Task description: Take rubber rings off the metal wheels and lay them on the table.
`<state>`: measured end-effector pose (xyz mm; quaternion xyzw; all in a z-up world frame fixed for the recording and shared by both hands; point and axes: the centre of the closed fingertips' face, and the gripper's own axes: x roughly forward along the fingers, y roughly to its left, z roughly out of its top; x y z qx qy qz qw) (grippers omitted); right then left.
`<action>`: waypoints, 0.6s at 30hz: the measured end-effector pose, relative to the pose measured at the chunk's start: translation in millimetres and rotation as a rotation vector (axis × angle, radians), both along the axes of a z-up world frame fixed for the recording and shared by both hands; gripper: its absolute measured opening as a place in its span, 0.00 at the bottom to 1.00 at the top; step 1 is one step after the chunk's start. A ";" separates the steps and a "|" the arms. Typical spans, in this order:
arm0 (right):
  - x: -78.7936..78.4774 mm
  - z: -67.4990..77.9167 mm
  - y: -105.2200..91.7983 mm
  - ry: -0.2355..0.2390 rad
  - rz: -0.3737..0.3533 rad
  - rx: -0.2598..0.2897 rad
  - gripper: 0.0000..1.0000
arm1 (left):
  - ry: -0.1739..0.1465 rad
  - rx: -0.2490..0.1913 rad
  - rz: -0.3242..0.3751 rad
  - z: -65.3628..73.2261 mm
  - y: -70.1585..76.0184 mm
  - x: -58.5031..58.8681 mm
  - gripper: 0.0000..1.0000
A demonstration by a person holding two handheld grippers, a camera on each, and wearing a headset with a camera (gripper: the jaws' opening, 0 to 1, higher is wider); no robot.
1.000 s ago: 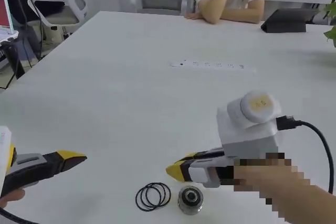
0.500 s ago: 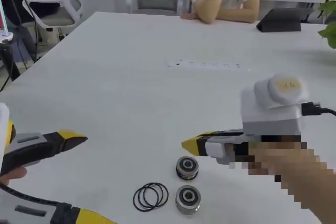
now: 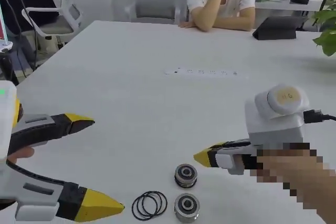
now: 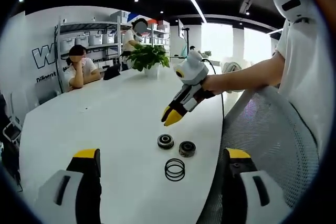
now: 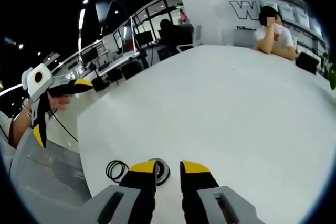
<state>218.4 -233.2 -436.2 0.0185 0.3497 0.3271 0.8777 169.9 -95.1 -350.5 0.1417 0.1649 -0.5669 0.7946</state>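
Risk: the far wheel (image 3: 186, 174) sits free on the tabletop (image 3: 131, 77) with nothing pinning it. If I tug at its rim with one hand-held gripper alone, I expect the wheel to skid or roll instead of giving up a ring. The rubber looks thin and stretchy, so a shallow bite could slip and let it snap back or flick away. A clumsy approach could also knock the near wheel (image 3: 187, 206), just beside the far wheel on my side. It could scatter the loose rings (image 3: 149, 204) too, which lie flat near the far wheel, to its left and toward me.

The far wheel's rim looks dark. I judge it carries rings, but I cannot confirm that.

Right hand-held gripper (image 3: 199, 157): jaws all but pressed together with only a slit between, pinching nothing. They need to spread before any bite. The tips sit just beside the far wheel, at its far right, and seem apart from it. In the right gripper view the wheel peeks out just beyond the slit.

Left hand-held gripper (image 3: 107, 165): spread wide and empty, well apart from the far wheel, to its left. From there I judge it too far off to brace the wheel.
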 end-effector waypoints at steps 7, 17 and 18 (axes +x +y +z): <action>-3.9 -2.4 -1.4 0.010 0.019 -0.009 0.15 | -0.041 0.014 -0.049 13.1 -13.3 6.2 0.93; -11.9 -16.9 -1.9 0.045 0.070 -0.051 0.17 | -0.130 0.031 -0.118 29.3 -47.6 23.0 0.82; -12.3 -18.1 -2.2 0.048 0.072 -0.052 0.18 | -0.141 0.026 -0.120 30.4 -50.9 24.5 0.81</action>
